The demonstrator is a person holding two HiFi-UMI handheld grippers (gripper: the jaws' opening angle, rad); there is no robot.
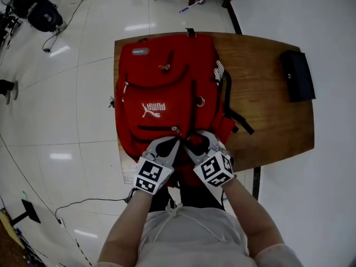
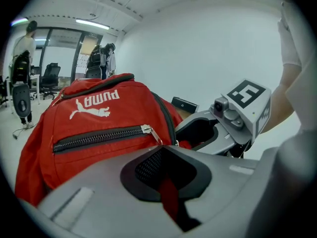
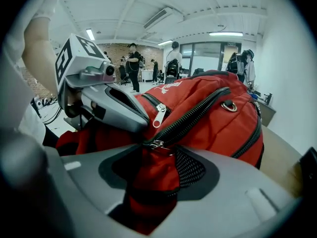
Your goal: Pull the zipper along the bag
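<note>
**Red backpack point(image 1: 167, 88) lying flat on the table point(image 1: 272, 77), both grippers set at its near edge.** The left gripper point(image 2: 166, 185) is closed on a thin fold of the red fabric, by which the bag is anchored. The right gripper point(image 3: 153, 182) is spread wide, with the zipper slider point(image 3: 157, 144) at its mouth. Red fabric lies loosely between its jaws, but nothing is clamped. The step in hand is judged to be the taking of the slider. A close on its pull tab is called for next — then a steady draw along the track.
</note>
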